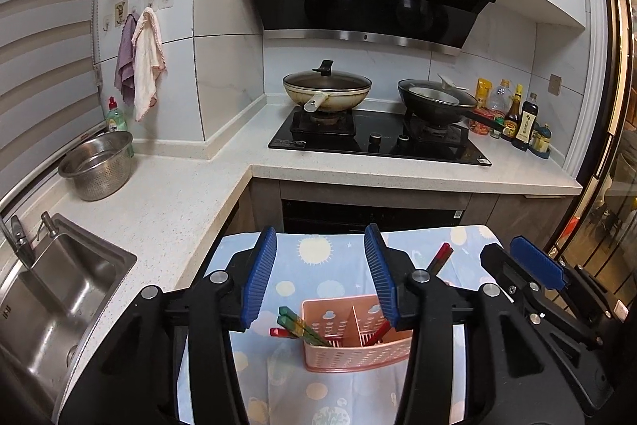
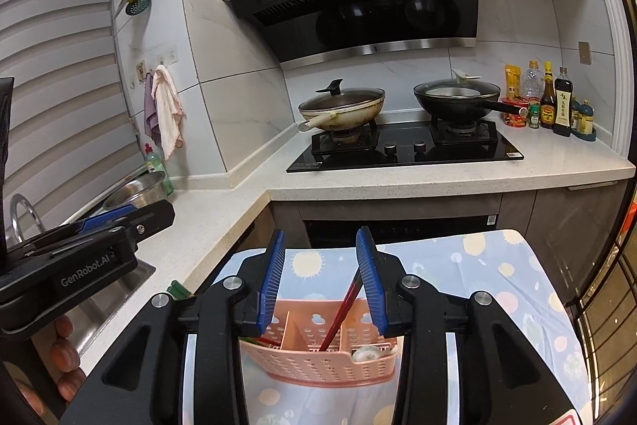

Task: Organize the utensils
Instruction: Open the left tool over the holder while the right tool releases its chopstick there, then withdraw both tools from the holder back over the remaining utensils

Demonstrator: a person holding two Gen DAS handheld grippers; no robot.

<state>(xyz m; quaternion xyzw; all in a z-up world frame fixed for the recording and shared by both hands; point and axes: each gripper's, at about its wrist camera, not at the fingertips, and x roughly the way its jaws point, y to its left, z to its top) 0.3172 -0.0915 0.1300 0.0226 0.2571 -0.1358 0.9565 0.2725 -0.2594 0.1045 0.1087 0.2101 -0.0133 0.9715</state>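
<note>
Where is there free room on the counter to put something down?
Free: the corner stretch of counter between the colander and the hob, and the strip in front of the hob. Crowded: right of the hob, where bottles stand, and the cloth around the pink basket.

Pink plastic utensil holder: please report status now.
Left tongs and right tongs open, empty. Pink plastic utensil holder holds red chopsticks and green chopsticks. Nothing blocking.

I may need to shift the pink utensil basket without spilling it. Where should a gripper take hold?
Grip the pink basket by its bare front rim, coming from above with the jaws across the thin wall. The red chopsticks lean out of the middle compartment, so stay clear of them.
</note>
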